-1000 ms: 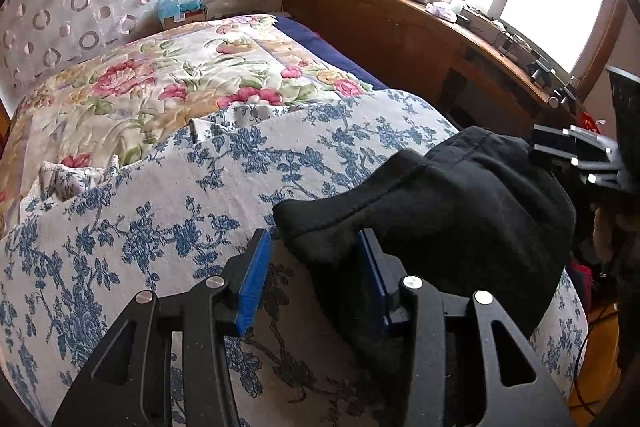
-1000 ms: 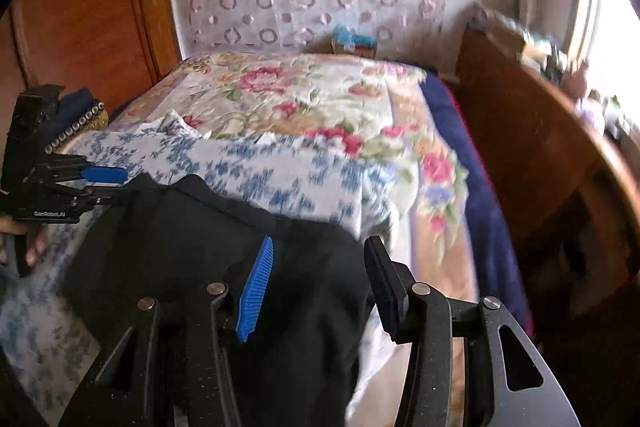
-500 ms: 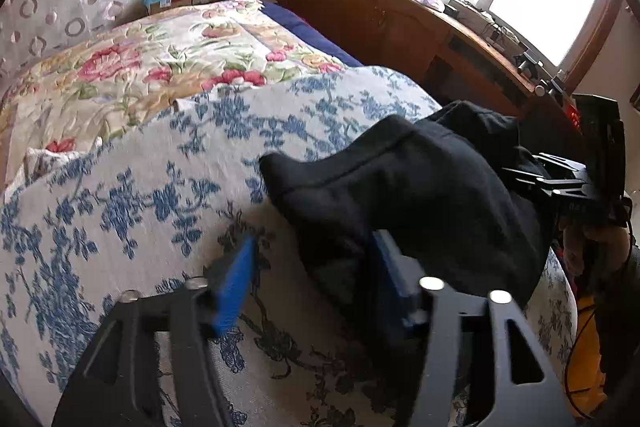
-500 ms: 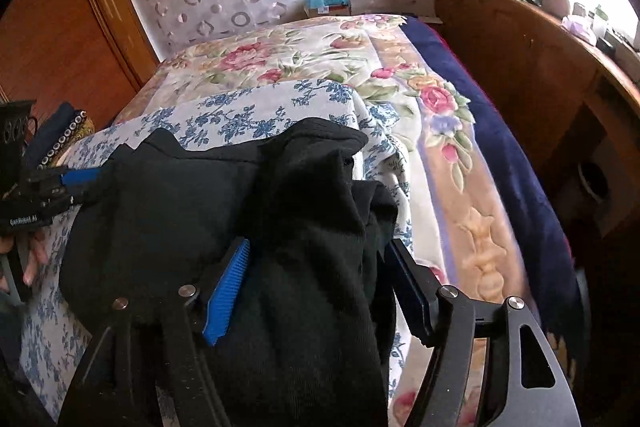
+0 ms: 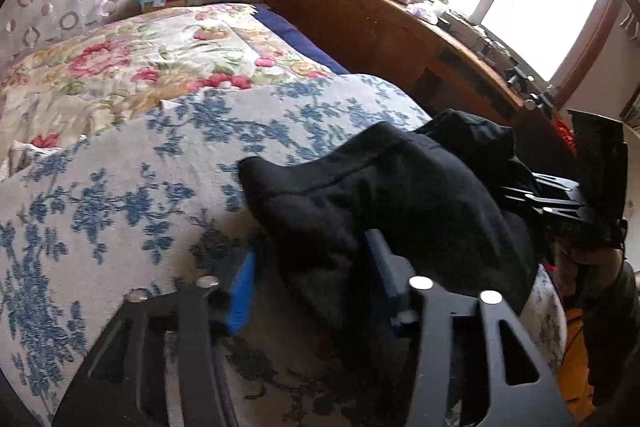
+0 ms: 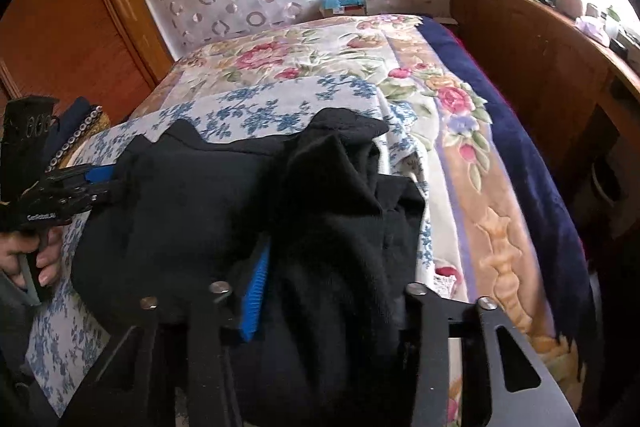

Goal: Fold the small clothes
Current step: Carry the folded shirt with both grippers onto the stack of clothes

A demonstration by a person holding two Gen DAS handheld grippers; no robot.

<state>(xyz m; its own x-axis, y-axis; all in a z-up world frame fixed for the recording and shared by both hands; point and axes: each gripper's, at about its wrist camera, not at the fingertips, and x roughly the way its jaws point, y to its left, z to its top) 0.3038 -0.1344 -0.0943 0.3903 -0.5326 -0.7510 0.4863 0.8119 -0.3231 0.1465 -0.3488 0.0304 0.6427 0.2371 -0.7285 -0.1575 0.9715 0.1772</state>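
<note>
On the blue-flowered cover (image 5: 132, 183), the left gripper (image 5: 310, 277) and right gripper (image 6: 328, 291) have just closed on the black garment (image 5: 400, 199), starting a fold; next, lift both edges evenly.

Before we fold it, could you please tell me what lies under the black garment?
The black garment lies on a blue-flowered cover, with a rose-patterned quilt beyond. What is directly beneath it is covered.

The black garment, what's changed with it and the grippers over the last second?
Both grippers have just been closing on the black garment: the right gripper now has bunched cloth between its pads, the left gripper a fold at the edge. The cloth has lifted and crumpled. The blue-flowered cover lies as before.
</note>
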